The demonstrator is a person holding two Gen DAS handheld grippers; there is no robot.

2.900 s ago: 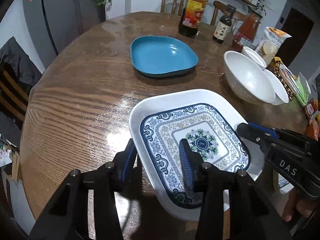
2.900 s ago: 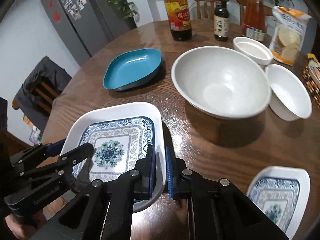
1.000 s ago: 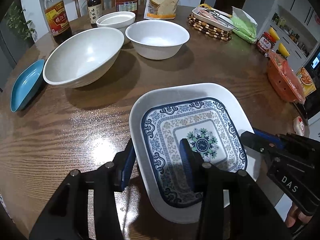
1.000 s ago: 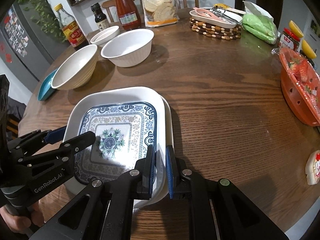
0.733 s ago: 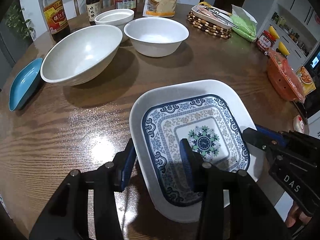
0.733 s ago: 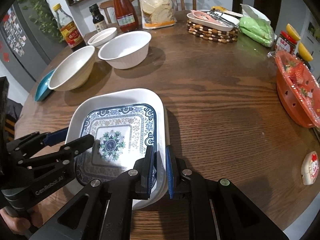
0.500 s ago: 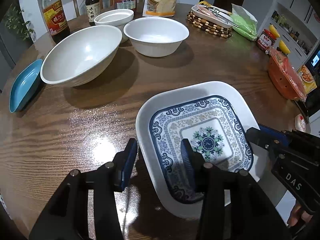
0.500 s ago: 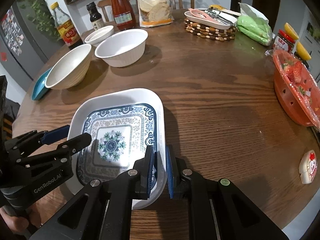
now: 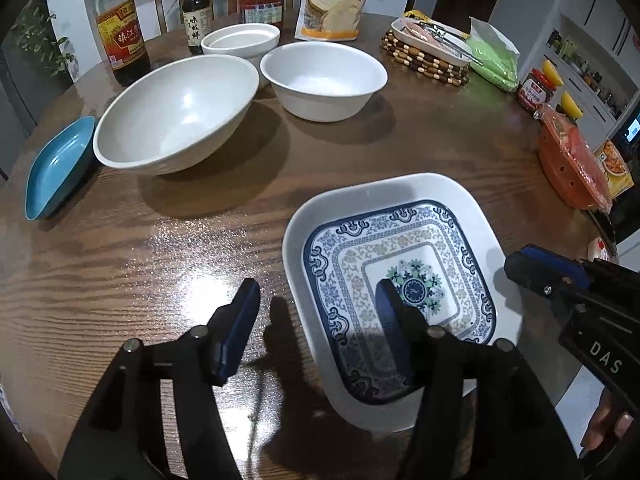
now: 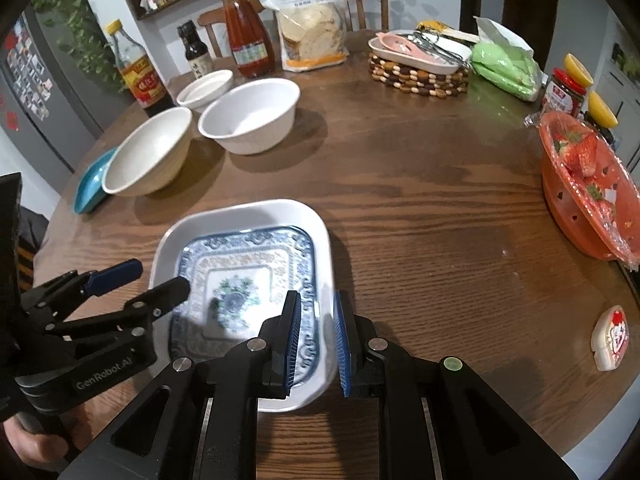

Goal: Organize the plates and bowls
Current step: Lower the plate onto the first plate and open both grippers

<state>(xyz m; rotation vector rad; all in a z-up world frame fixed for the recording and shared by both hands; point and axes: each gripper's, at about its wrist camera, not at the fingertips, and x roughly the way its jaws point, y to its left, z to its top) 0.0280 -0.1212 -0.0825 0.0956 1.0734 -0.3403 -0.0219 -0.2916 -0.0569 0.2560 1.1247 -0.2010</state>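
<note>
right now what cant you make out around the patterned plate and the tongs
- patterned plate: its print is motion-blurred in the right wrist view, and whatever is under it is hidden by the plate itself.
- blue dish: mostly behind the large bowl in the right wrist view.
- right tongs: the blur hides whether they touch the plate's rim.

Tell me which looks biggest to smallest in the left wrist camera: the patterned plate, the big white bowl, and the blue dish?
1. Patterned plate, biggest, though it is nearest the camera, which enlarges it.
2. Big white bowl, not much smaller.
3. Blue dish, smallest, seen edge-on near the frame's edge.
</note>
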